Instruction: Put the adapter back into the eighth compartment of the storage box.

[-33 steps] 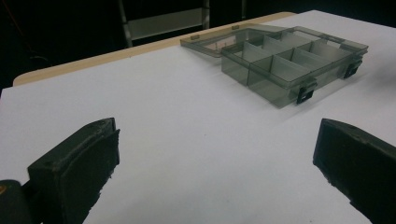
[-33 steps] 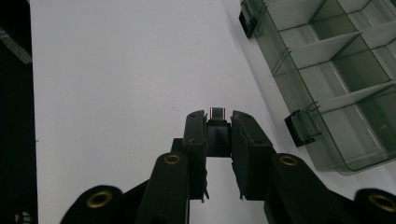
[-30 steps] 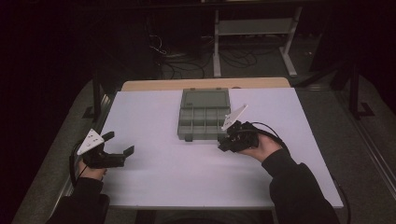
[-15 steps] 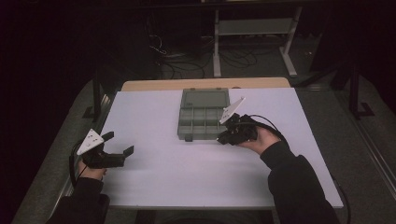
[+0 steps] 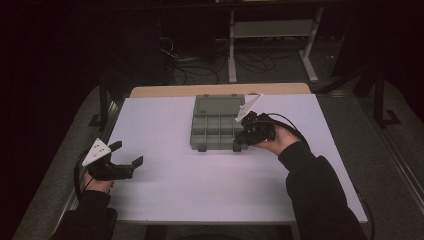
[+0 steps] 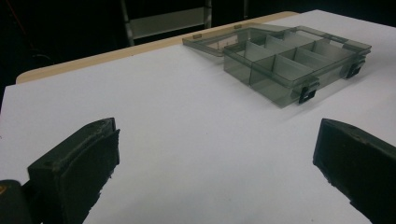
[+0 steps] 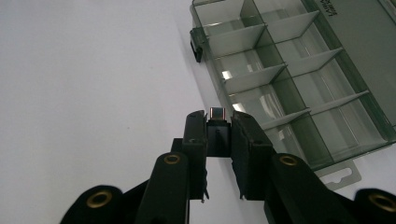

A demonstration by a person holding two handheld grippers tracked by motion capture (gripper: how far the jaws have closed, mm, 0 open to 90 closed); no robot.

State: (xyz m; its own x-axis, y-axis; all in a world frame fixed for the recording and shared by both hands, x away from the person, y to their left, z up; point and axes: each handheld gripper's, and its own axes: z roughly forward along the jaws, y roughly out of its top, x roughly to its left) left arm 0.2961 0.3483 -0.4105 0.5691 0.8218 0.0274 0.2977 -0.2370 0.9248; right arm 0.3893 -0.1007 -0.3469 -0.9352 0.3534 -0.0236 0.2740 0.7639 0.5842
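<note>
Placement step is underway: right gripper is clamping a small metal-tipped connector beside the open compartment box on the desk; next move calls for aligning over a cell. Left gripper is resting wide, empty

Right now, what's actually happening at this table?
A person works with two handheld grippers over a white table. The right gripper is shut on a small black adapter with a metal plug tip, held at the near edge of an open, grey compartment box whose lid lies flat behind it. The compartments that can be seen look empty. The left gripper sits at the table's left edge, jaws wide apart and holding nothing, pointed toward the box.
</note>
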